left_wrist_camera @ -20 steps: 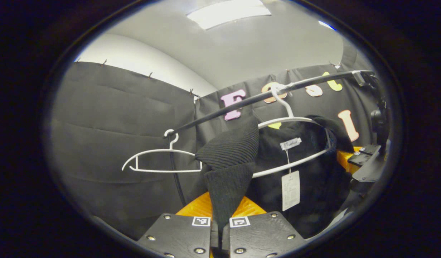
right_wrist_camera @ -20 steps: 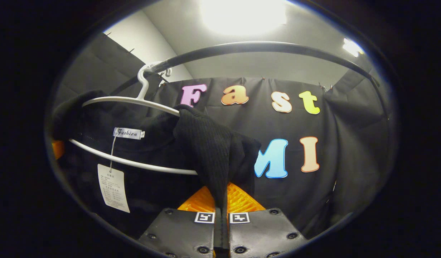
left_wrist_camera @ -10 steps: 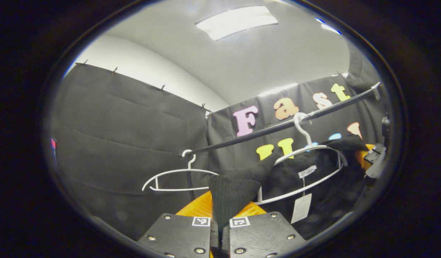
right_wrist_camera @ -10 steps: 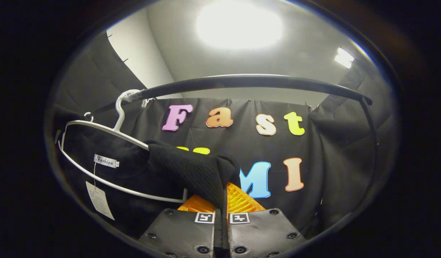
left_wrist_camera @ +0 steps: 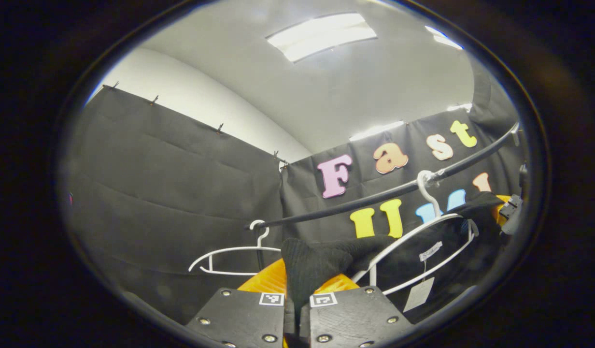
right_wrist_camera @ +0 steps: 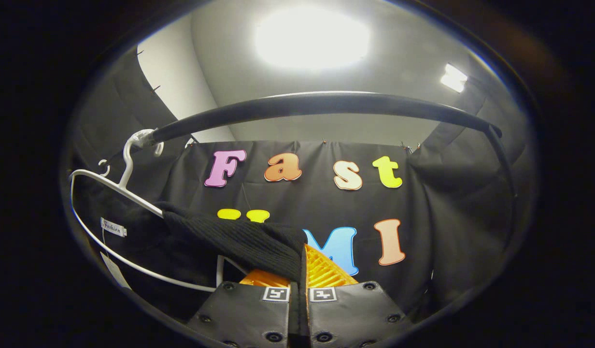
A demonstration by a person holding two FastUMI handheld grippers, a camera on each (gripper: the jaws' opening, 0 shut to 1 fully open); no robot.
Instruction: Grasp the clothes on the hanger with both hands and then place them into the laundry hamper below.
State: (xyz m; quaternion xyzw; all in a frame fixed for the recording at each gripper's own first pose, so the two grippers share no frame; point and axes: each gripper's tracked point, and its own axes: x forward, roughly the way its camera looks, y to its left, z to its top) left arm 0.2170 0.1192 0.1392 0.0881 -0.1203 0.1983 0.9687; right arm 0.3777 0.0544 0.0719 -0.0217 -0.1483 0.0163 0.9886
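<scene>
- My left claw (left_wrist_camera: 297, 309) is pressed together on a fold of the black garment (left_wrist_camera: 321, 261); the knit cloth rises from between the two fingers toward 12 o'clock, then stretches off toward 2 o'clock.
- My right claw (right_wrist_camera: 298, 302) is likewise clamped on the garment (right_wrist_camera: 249, 241), with the cloth running from the fingers toward 10 o'clock.
- In both views the garment hangs on a white hanger (left_wrist_camera: 423, 241), hooked on the black rail (left_wrist_camera: 375, 195).
- In the left gripper view, an empty white hanger (left_wrist_camera: 234, 253) hangs on the rail at 9 o'clock of the garment.
- At 3 o'clock in the left gripper view, my right claw (left_wrist_camera: 507, 212) is cut off by the rim.
- A paper tag (left_wrist_camera: 419, 294) dangles below the garment's neck label (left_wrist_camera: 430, 251); its print is too small to make out.
- The dark body of the garment blends into shadow low in both views.
</scene>
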